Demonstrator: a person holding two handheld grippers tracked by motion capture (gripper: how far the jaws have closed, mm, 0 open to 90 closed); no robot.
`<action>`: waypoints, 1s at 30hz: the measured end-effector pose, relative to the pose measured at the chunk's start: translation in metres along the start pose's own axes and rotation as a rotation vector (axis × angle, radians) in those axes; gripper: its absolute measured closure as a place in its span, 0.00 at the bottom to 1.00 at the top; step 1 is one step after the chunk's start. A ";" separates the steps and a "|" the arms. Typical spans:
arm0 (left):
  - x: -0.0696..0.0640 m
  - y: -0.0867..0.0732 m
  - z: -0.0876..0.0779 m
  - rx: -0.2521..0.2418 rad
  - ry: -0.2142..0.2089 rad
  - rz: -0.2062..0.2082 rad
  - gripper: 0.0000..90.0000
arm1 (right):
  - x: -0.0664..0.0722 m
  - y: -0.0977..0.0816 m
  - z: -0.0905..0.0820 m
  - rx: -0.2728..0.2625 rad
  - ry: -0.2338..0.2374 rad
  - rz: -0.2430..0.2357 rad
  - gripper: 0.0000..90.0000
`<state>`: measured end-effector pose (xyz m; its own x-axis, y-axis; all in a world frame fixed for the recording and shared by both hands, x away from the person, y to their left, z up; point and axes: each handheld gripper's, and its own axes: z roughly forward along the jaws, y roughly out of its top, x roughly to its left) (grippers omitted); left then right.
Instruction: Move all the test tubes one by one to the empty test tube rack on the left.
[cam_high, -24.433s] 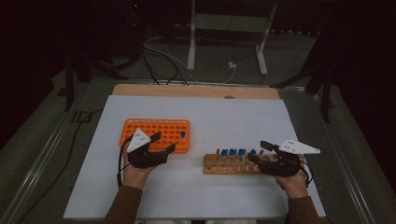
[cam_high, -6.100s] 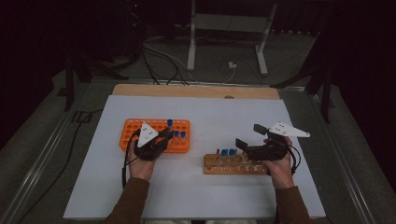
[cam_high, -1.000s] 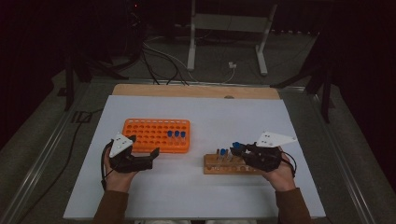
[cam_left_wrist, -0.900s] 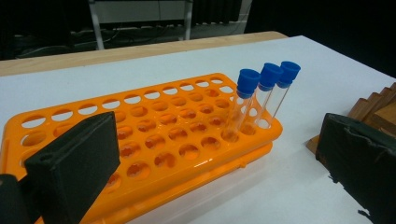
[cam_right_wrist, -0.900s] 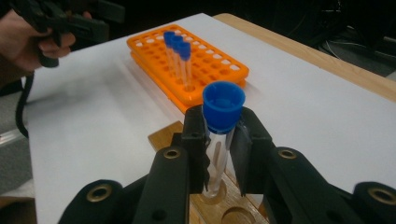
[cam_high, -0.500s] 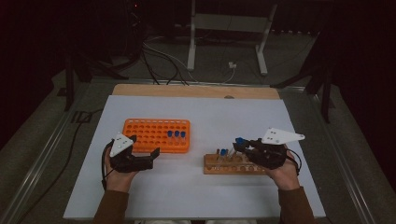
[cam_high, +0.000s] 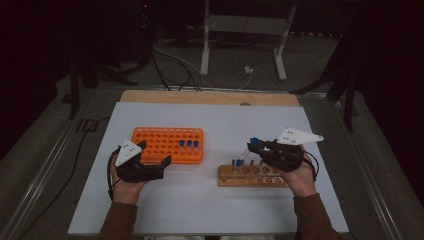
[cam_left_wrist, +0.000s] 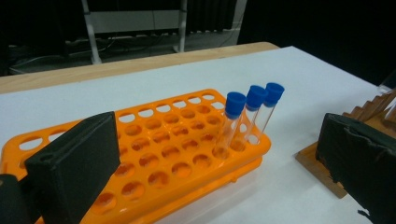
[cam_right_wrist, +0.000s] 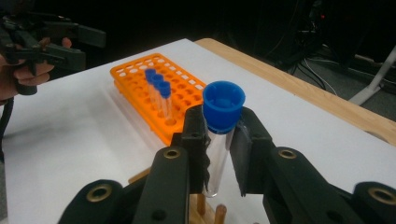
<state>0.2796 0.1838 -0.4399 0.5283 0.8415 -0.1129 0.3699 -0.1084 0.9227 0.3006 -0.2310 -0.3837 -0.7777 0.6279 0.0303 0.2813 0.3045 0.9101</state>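
1. The right hand-held gripper (cam_high: 256, 143) is closed on a clear tube (cam_right_wrist: 215, 158) with a blue cap (cam_right_wrist: 224, 106); in the right gripper view both pads press on the glass just under the cap, and the tube stands nearly upright between them.
2. In the high view that tube (cam_high: 251, 145) is held just above the left part of the wooden rack (cam_high: 252, 176), clear of its holes.
3. One more blue-capped tube (cam_high: 239, 164) stands in the wooden rack, near its left end.
4. The left hand-held gripper (cam_high: 156, 154) has its jaws wide apart with nothing between them; it sits low over the counter (cam_high: 210, 125), just in front of the orange rack (cam_high: 167, 144).
5. Three blue-capped tubes (cam_left_wrist: 250, 116) stand side by side in the orange rack, near its right end in the high view.
6. The two racks lie apart on the white counter, the orange one to the left, the wooden one to the right and nearer the person.
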 end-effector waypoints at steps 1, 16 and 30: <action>0.000 0.001 0.000 0.000 0.000 0.002 0.01 | 0.000 0.002 0.002 -0.002 0.000 0.001 0.85; -0.006 0.011 0.005 0.009 -0.052 0.042 0.01 | 0.014 0.024 0.029 -0.002 0.033 -0.015 0.85; -0.021 0.017 0.016 -0.005 -0.149 0.072 0.02 | 0.029 0.026 0.053 0.023 0.069 -0.010 0.85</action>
<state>0.2873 0.1560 -0.4282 0.6606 0.7441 -0.0994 0.3234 -0.1626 0.9322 0.3153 -0.1671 -0.3807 -0.8171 0.5743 0.0503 0.2853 0.3271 0.9009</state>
